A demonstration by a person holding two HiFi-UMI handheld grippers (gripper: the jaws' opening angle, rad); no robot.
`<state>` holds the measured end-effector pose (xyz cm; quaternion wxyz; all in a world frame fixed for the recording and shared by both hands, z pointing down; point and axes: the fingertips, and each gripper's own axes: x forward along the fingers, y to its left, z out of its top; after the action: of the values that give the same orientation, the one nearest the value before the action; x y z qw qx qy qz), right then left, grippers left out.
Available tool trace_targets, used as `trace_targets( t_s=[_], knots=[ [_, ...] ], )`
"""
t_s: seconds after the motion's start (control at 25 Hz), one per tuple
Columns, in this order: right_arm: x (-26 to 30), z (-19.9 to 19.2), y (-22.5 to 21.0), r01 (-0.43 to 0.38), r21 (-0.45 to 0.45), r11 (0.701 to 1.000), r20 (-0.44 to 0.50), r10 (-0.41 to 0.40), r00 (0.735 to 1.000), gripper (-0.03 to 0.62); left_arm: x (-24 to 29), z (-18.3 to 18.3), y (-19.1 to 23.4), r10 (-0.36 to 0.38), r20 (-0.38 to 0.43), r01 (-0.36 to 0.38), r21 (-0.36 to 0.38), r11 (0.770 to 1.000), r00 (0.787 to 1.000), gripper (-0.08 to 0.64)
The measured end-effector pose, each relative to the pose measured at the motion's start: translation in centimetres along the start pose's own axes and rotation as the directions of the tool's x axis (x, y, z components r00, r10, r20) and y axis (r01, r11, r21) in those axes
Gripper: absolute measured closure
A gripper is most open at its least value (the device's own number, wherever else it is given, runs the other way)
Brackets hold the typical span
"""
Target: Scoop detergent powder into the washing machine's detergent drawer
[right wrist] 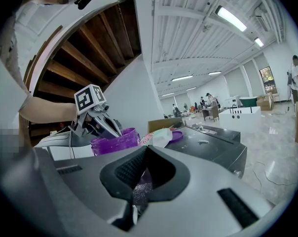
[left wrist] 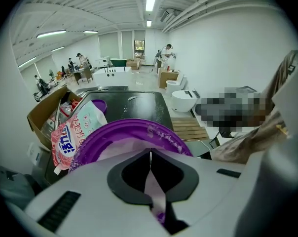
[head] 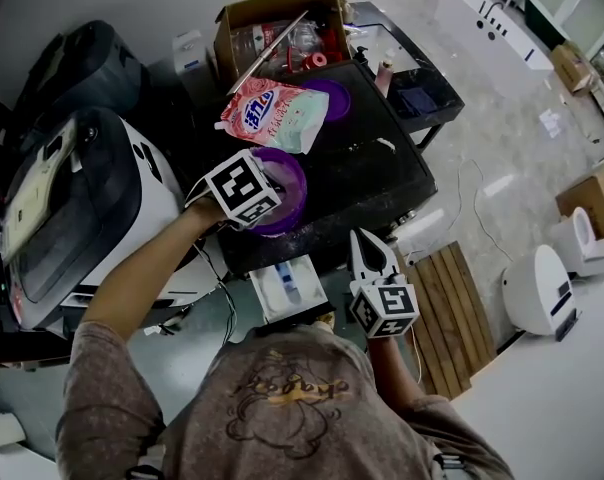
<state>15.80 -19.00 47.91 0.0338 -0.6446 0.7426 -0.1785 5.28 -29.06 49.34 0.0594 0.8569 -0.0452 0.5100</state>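
Note:
A purple tub (head: 290,180) stands near the front edge of the black machine top (head: 382,173). My left gripper (head: 270,206) is shut on the tub's near rim (left wrist: 124,132), whose thin wall runs between the jaws. A pink-and-white detergent bag (head: 277,113) lies behind the tub. Below the top's front edge, a white detergent drawer (head: 287,286) sticks out open. My right gripper (head: 363,238) hangs right of the drawer, level with the tub (right wrist: 114,142). It is shut on a speckled purple piece, apparently a scoop (right wrist: 139,191), most of it hidden.
A purple lid (head: 332,96) lies behind the bag, and an open cardboard box (head: 272,28) full of items stands at the back. A white-and-black machine (head: 82,218) is at the left, a wooden pallet (head: 452,308) on the floor at the right.

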Motion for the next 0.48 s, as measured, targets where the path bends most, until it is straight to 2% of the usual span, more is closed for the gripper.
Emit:
trace_targets(
  t_s=[0.48],
  knots=[
    [-0.2, -0.6, 0.1, 0.002, -0.026, 1.000, -0.015, -0.003, 1.000, 0.591, 0.0, -0.7, -2.1, -0.105, -0.030, 0.105, -0.007, 0.994, 0.994, 0.536]
  ],
)
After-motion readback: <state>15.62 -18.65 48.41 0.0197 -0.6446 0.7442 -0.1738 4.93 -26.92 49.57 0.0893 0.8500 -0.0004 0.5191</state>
